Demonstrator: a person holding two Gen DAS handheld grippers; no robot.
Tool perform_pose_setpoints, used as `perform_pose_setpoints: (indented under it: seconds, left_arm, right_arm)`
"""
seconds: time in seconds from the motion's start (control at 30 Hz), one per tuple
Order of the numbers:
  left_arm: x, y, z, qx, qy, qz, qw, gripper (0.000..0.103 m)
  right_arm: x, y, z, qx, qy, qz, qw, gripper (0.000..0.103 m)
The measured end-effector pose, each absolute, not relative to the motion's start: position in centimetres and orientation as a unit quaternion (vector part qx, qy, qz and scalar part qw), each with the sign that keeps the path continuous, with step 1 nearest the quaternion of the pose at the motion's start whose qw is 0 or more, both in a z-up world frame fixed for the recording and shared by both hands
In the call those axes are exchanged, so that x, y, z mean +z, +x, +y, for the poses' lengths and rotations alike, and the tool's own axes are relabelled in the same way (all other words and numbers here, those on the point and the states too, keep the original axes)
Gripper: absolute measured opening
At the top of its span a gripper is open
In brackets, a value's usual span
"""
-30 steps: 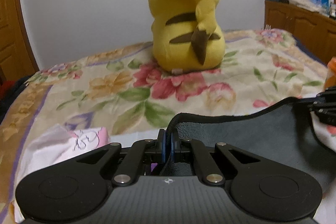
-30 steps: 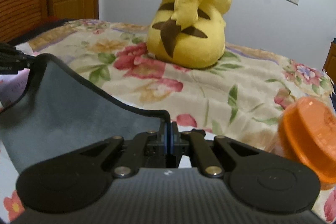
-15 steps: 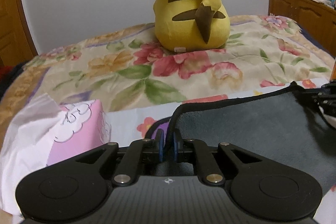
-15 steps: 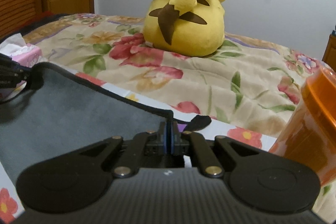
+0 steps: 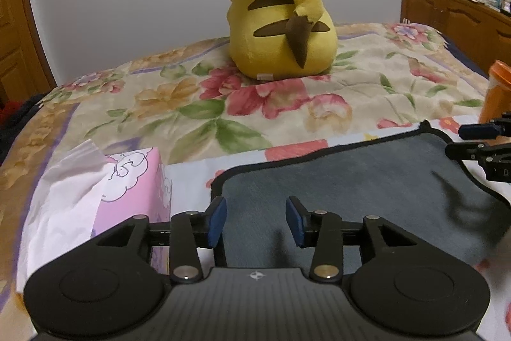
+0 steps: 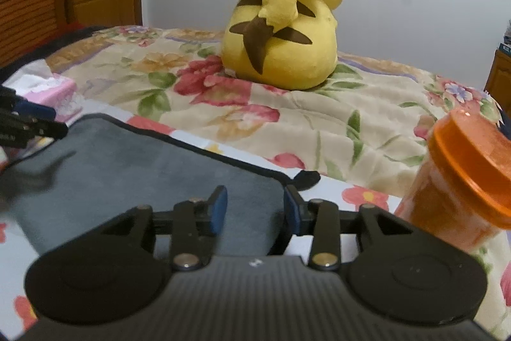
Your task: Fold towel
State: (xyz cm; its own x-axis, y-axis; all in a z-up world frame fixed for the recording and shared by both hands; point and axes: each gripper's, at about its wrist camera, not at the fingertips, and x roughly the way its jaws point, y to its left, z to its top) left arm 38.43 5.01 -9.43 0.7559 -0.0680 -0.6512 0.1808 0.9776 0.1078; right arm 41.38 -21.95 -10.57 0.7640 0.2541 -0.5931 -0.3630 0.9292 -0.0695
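A dark grey towel (image 5: 351,181) with a black hem lies flat on the floral bed cover; it also shows in the right wrist view (image 6: 137,162). My left gripper (image 5: 255,222) is open over the towel's left near corner, holding nothing. My right gripper (image 6: 254,210) is open over the towel's right near corner, holding nothing. The right gripper shows at the right edge of the left wrist view (image 5: 482,143), and the left gripper at the left edge of the right wrist view (image 6: 28,123).
A pink tissue box (image 5: 127,181) stands just left of the towel. An orange-lidded jar (image 6: 460,178) stands just right of it. A big yellow plush toy (image 5: 281,18) sits farther back on the bed. A wooden dresser (image 5: 463,18) is at the far right.
Both grippers lowered the towel edge onto the bed and opened, letting go of it. The towel now lies flat.
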Motion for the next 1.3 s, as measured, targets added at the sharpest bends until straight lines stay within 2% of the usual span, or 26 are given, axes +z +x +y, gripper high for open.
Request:
perform_pose_setpoints:
  seconds: [0.17,0.5,0.97,1.3]
  left_arm:
    - [-8.6,36.1,4.9,-0.071,0.079,0.35,0.931,0.048]
    - [-6.2,30.9,4.5,-0.08,0.078,0.352,0.929,0.048]
    - [0.2,25.8,4.3,-0.081,0.073,0.324,0.94,0.049]
    - [1.5,21.3,4.3,-0.083,0.078,0.332,0.936,0.05]
  right_arm:
    - [-9.2,39.4,-21.7,0.172,-0.084,0.298,0.935,0.049]
    - [-5.9,35.2,-21.2,0.183,-0.081,0.289,0.936,0.051]
    - [-1.4,29.7,-21.1,0.188,-0.067,0.267,0.943,0.057]
    - [0.9,26.3,-21.7,0.185,-0.065,0.261,0.945,0.057]
